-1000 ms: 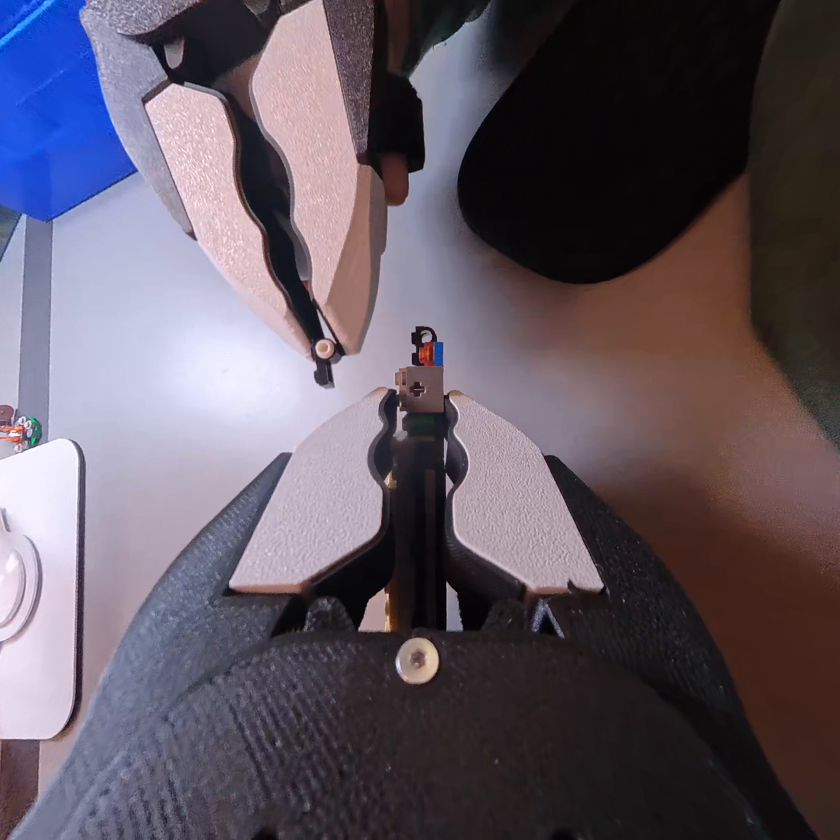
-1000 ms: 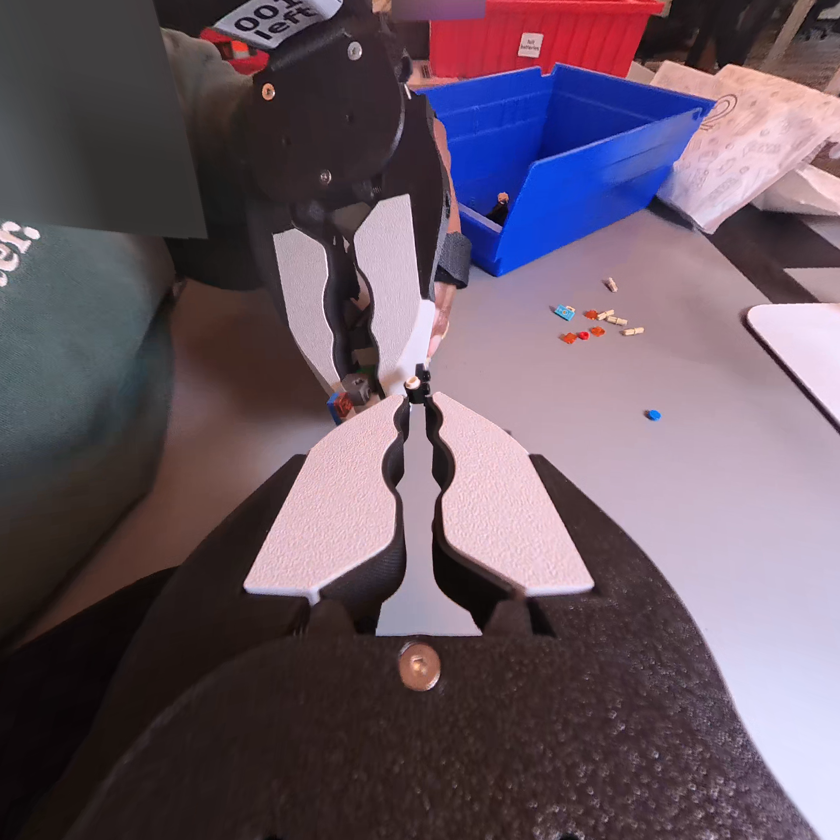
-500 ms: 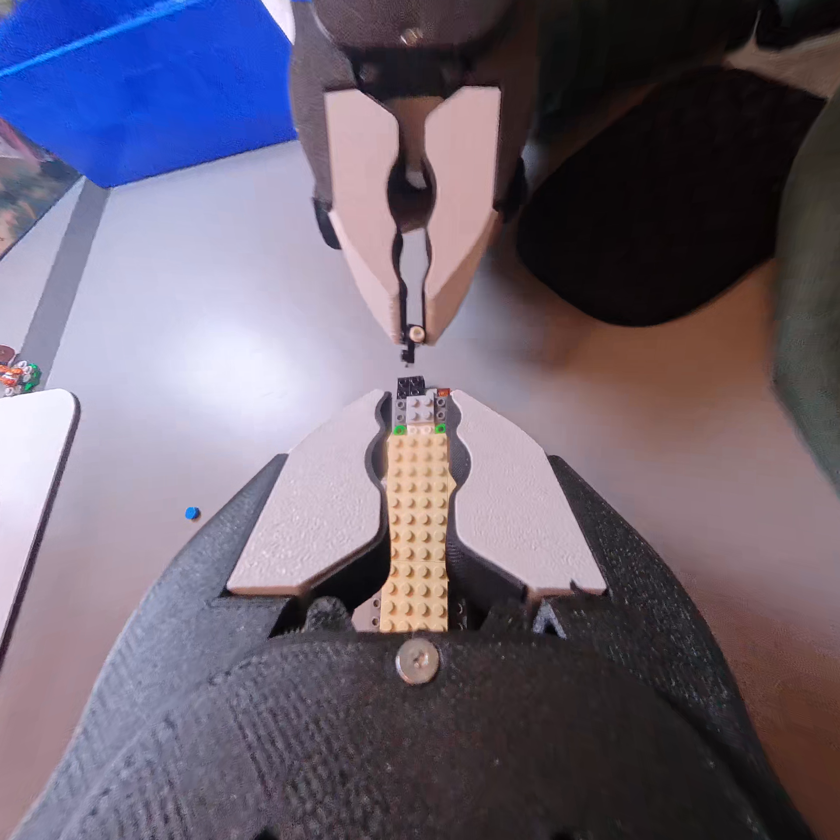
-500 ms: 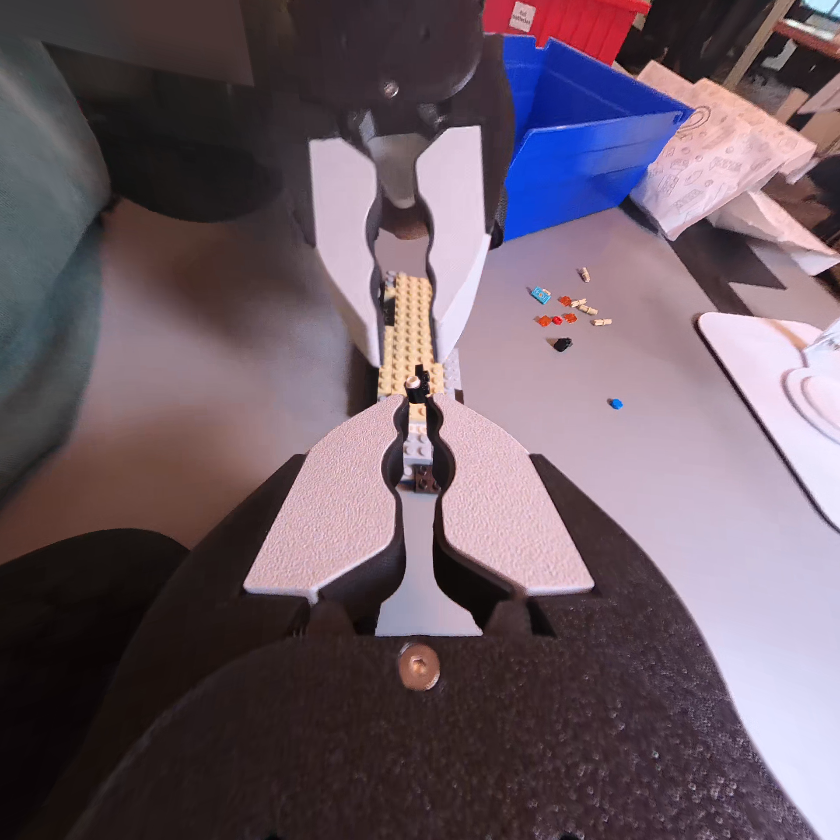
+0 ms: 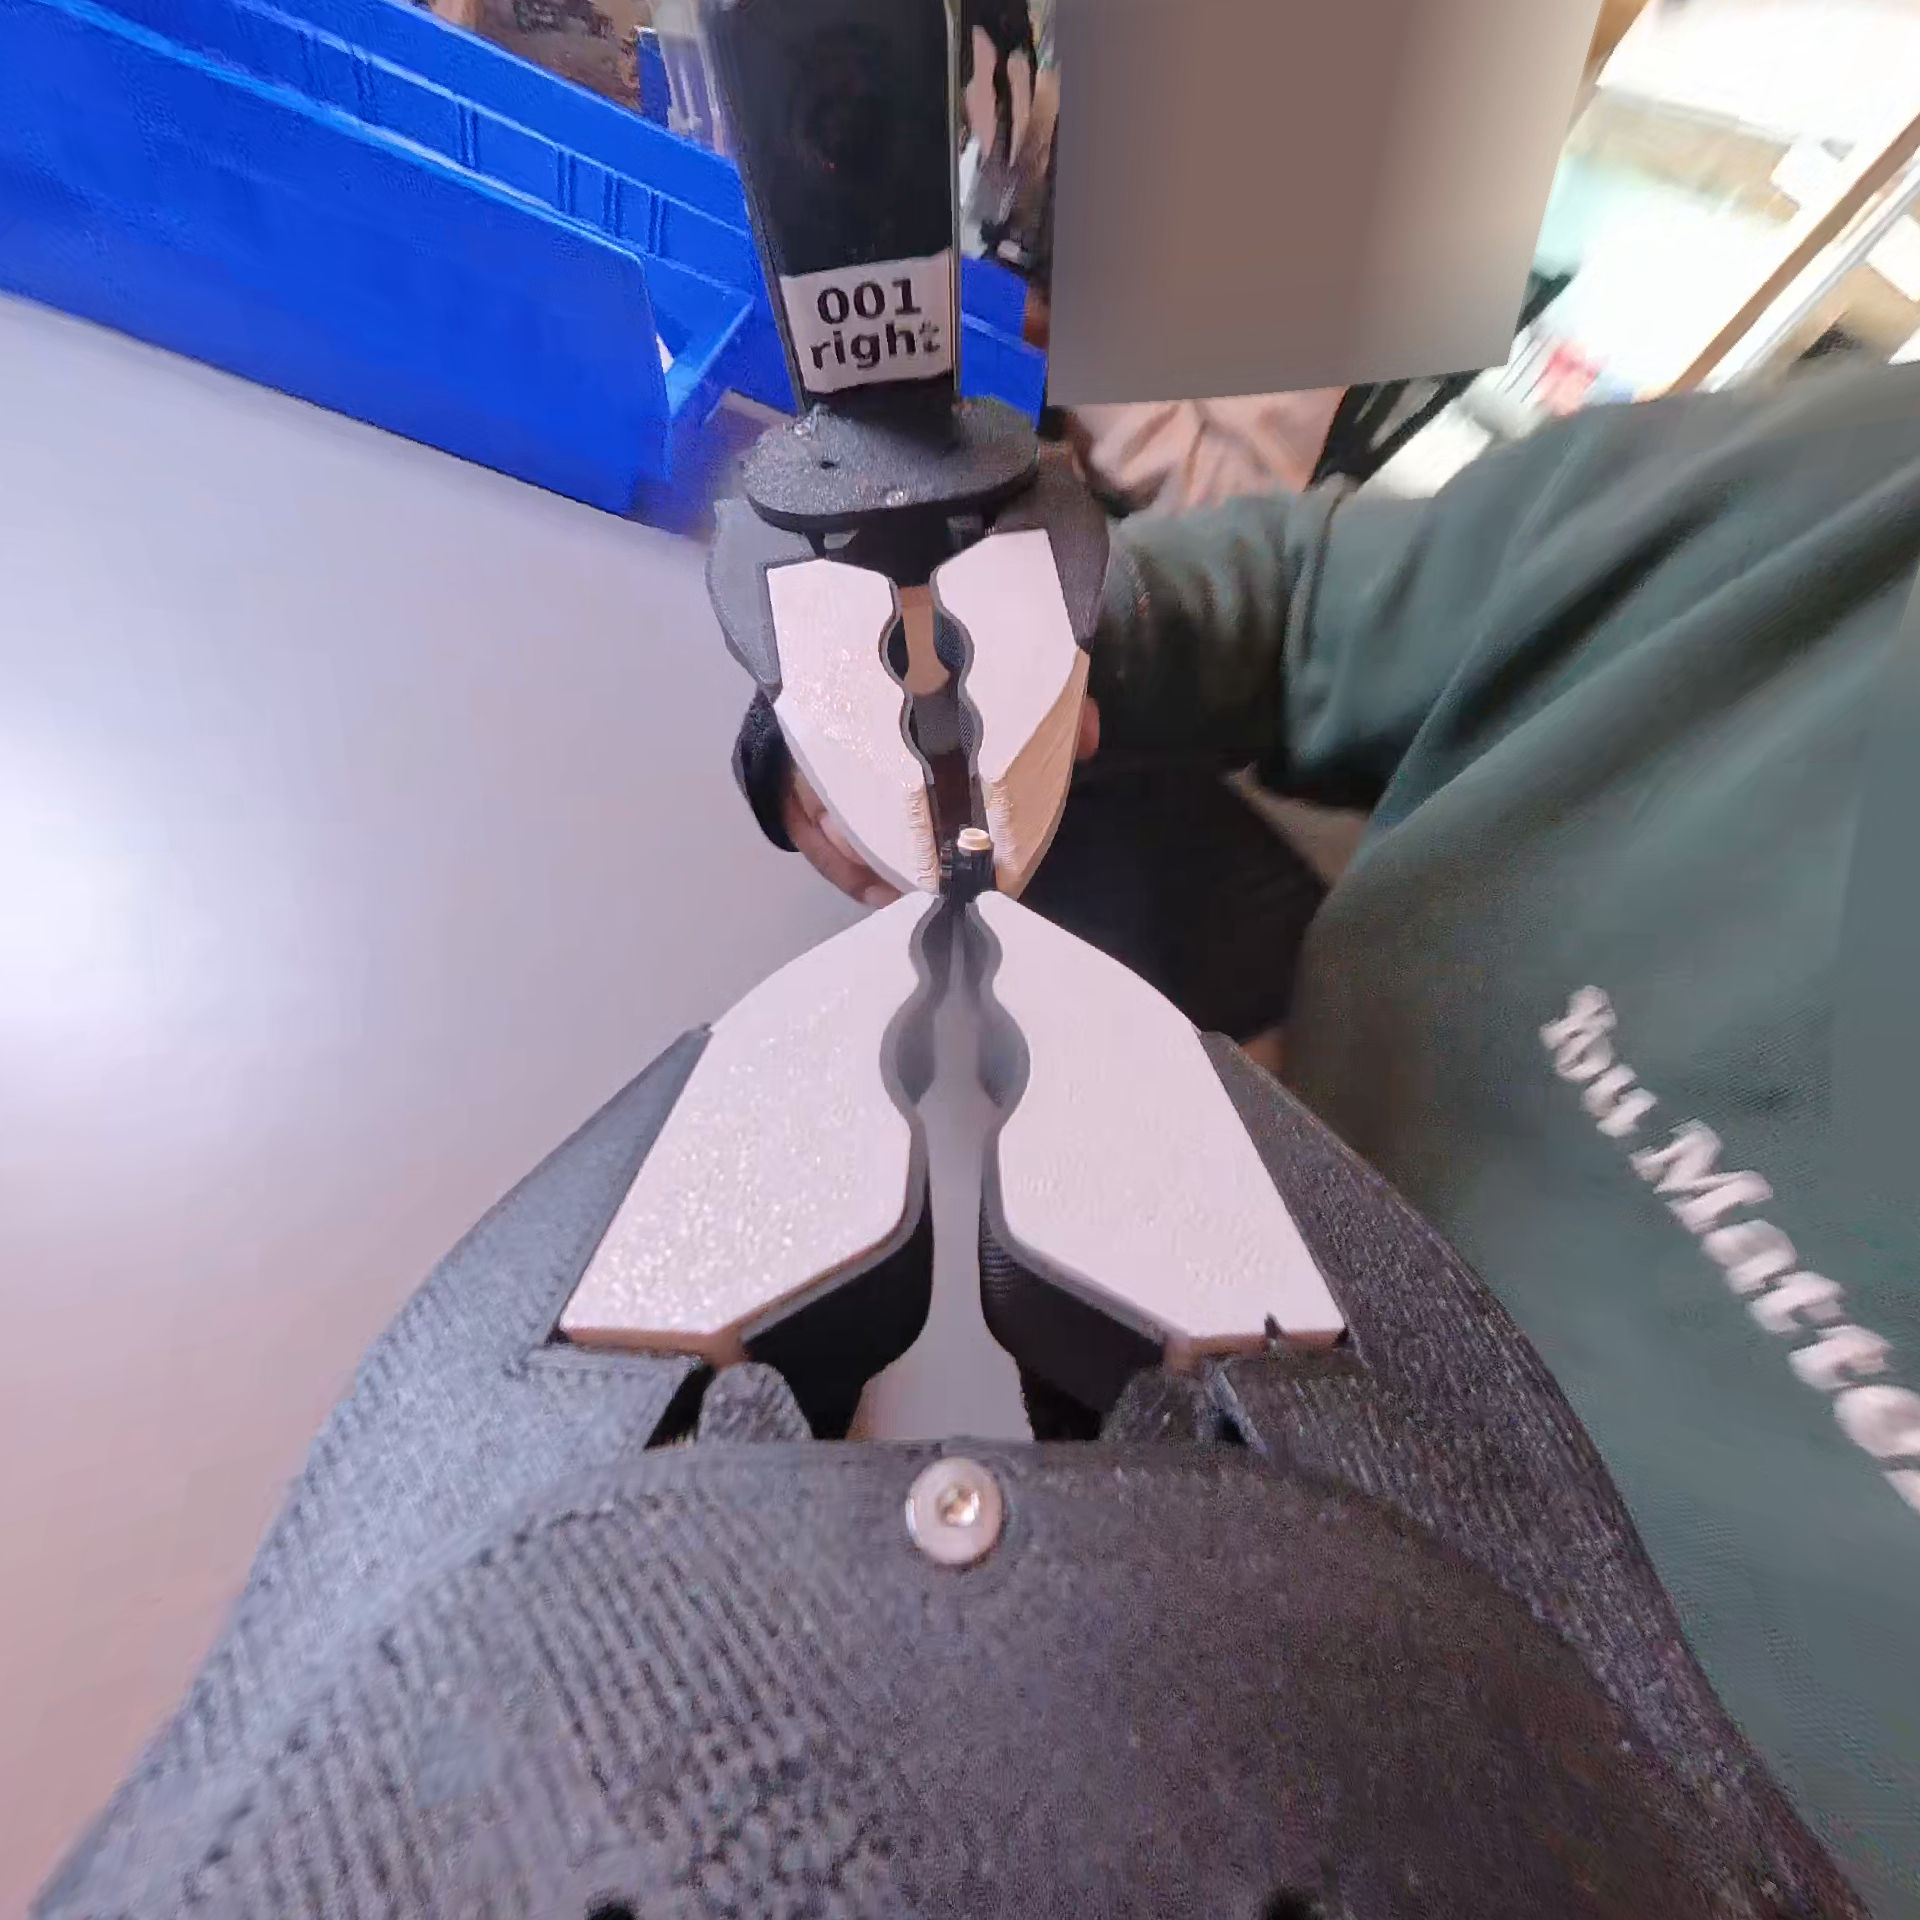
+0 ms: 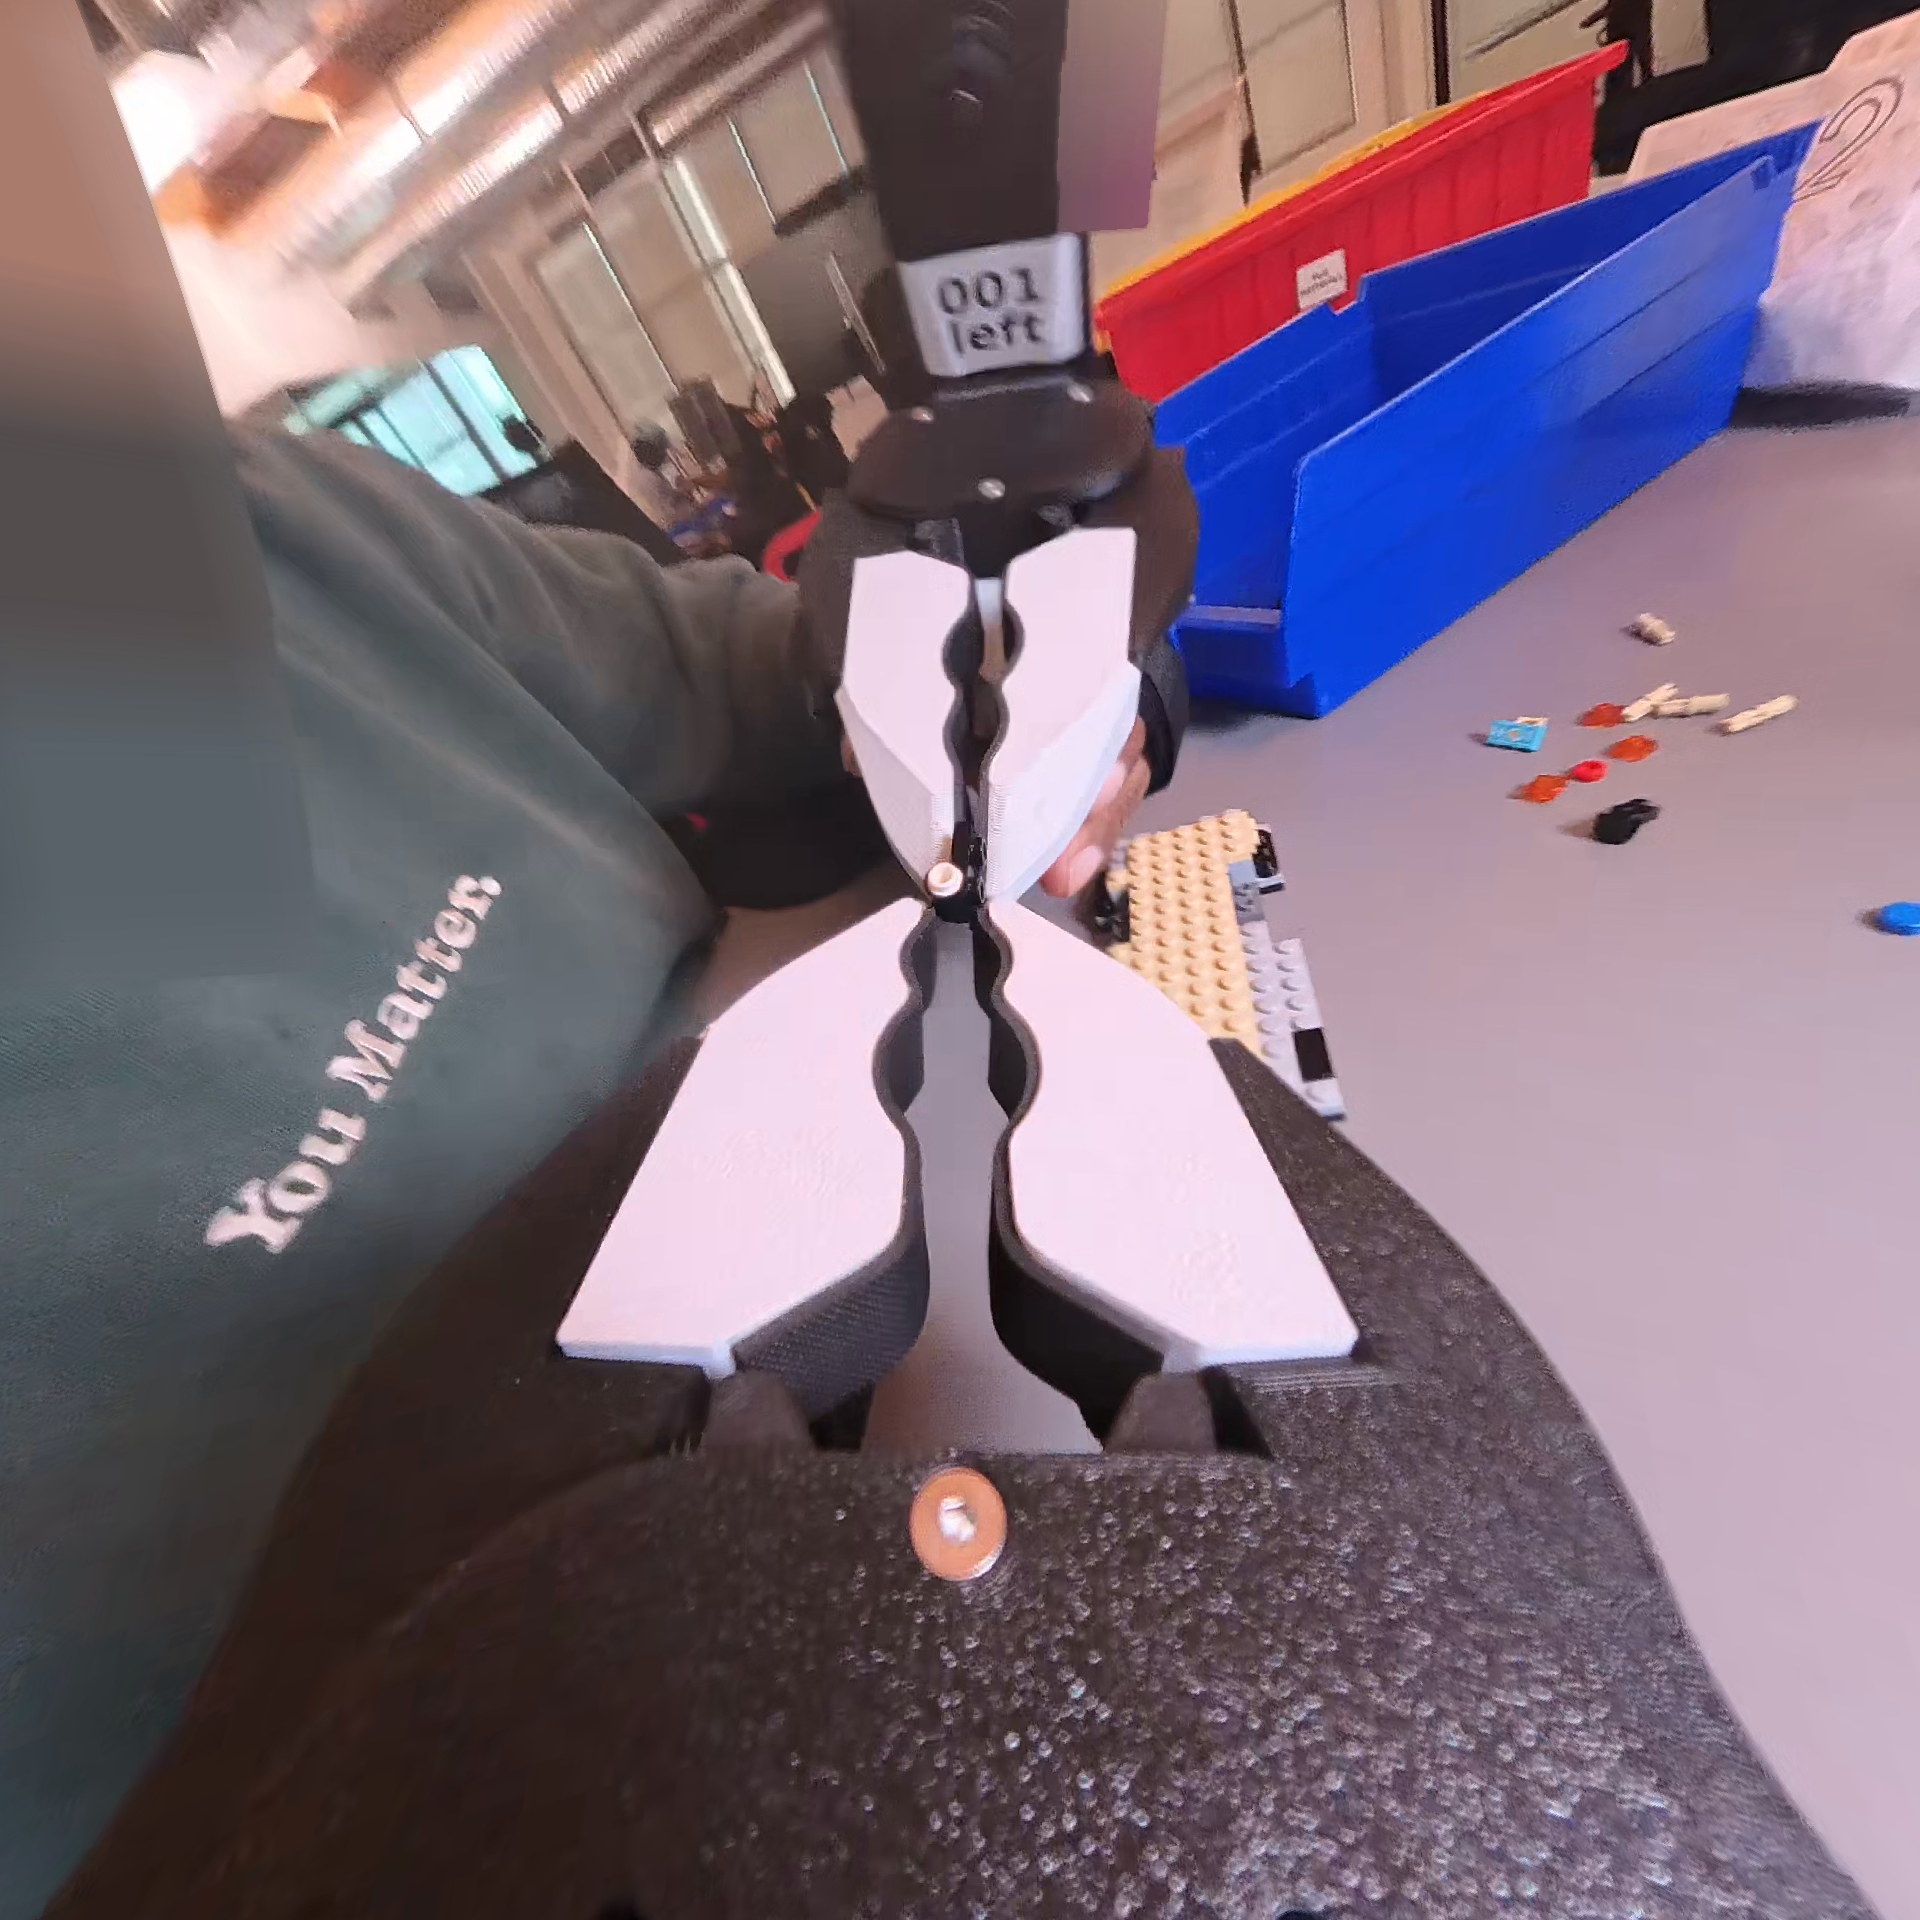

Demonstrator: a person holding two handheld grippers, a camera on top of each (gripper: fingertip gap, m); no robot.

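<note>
- Right gripper clamped on small black piece with tan stud; left gripper pinched on same piece, tip to tip.
- Tan plate just right, on grey table.
- Blue bin at far edge; loose bits well apart.

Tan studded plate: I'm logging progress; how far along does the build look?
Done: the tan studded plate already carries grey and black pieces and lies on the table, in neither claw. In hand: a small black piece with a tan stud is pinched where the left claw and right claw meet tip to tip. Left: it is not on the plate, and loose pieces lie near the blue bin.
</note>
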